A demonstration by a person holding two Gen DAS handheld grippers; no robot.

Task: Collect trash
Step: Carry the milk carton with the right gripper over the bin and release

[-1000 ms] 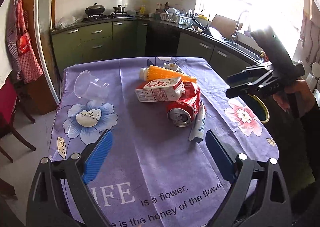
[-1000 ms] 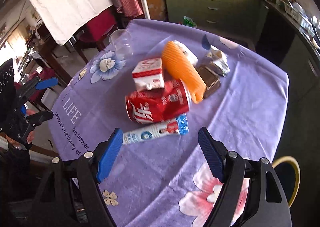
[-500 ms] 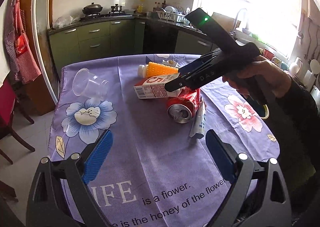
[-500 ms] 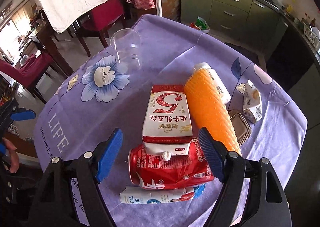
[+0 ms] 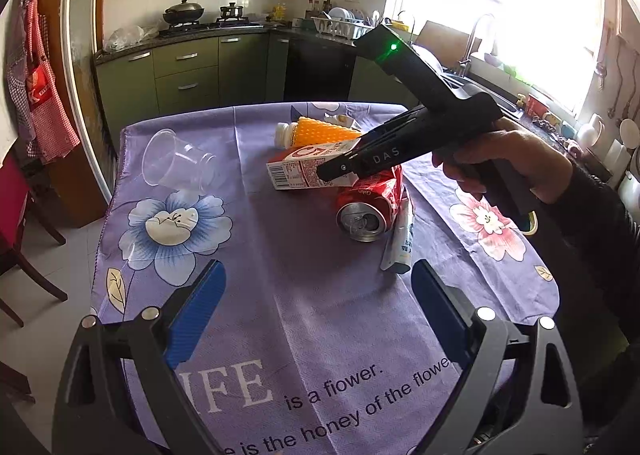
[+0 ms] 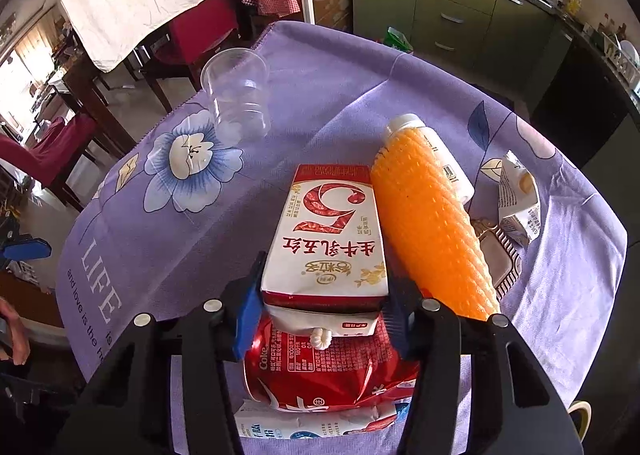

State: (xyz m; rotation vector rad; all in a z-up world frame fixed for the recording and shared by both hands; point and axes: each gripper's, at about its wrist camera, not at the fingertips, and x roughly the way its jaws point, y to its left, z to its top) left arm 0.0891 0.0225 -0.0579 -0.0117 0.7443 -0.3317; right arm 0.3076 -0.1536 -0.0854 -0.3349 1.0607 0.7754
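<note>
So nothing's been cleared off yet, far as I can see: all the trash is on the table with the purple flowered cloth [image 5: 304, 319], bunched toward the far right corner. The right gripper [image 6: 322, 319] is closing around the near end of the white-and-red milk carton [image 6: 332, 231], blue pads right at both its sides, though I can't swear they're actually pressing it yet. That carton lies on top of a dented red Coke can [image 6: 320, 379], with a flattened white-and-blue pouch [image 6: 304, 425] under that, and a bumpy orange plastic bottle with a white cap [image 6: 428, 223] touching the carton's side. A crumpled small white carton [image 6: 518, 203] sits beyond the bottle, and a clear plastic cup [image 5: 176, 163] lies tipped over near the far left corner. The left gripper [image 5: 316, 315] hangs wide open over the near edge, holding nothing.

Readable stuff: a big red "5" plus Chinese characters on the carton, "Coke" on the can, "LIFE" and "is a flower… the honey of the flower" on the cloth, "DAS" on the gripper body.
</note>
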